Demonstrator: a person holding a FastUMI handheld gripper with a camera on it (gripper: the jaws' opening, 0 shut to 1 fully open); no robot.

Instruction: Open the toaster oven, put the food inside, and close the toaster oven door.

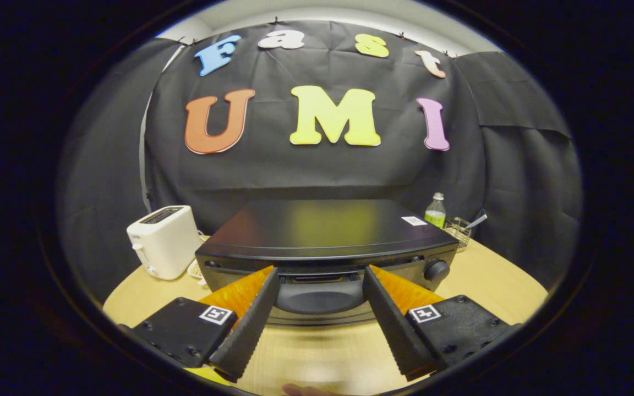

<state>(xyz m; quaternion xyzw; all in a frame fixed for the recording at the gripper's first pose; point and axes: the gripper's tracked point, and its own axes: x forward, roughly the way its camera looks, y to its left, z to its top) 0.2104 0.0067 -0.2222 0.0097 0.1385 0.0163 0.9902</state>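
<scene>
Gripper view shows the gripper [321, 278] spread wide and empty, with the oven [325, 242] dead ahead, its door handle [321, 279] running left-right between the fingertips.

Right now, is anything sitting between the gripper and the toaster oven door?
No. The open gripper points straight at the toaster oven, its fingers flanking the closed door's front, with nothing visible between them.

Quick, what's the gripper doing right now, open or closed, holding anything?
Gripper: open and holding nothing; its fingers are spread apart just in front of the toaster oven, whose door is closed.
</scene>
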